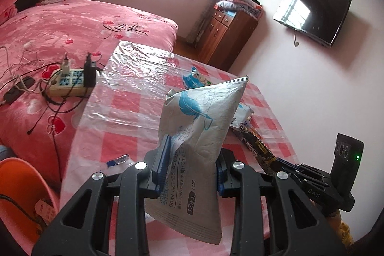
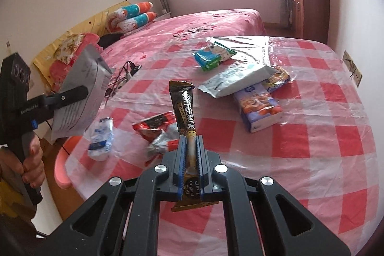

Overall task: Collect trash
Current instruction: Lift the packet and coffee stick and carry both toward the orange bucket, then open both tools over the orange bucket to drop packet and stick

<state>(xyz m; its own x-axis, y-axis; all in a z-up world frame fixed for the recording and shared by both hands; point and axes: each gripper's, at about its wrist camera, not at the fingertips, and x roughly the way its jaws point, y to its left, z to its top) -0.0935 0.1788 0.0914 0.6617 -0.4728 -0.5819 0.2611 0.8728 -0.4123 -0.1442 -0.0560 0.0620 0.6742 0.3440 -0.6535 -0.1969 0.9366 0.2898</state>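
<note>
A white wipes pouch (image 1: 192, 136) with a blue feather print stands upright, pinched off the bench. A slim black-and-gold coffee sachet (image 2: 186, 116) is also held, tilted up. A red wrapper (image 2: 153, 127), crumpled white wrapper (image 2: 100, 138), green-blue pack (image 2: 211, 56) and tissue pack (image 2: 260, 107) lie on the checked bench

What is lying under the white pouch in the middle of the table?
Under the white pouch lie one end of a purple tissue pack and part of a yellow-blue wrapper. How far they reach beneath it is hidden.
</note>
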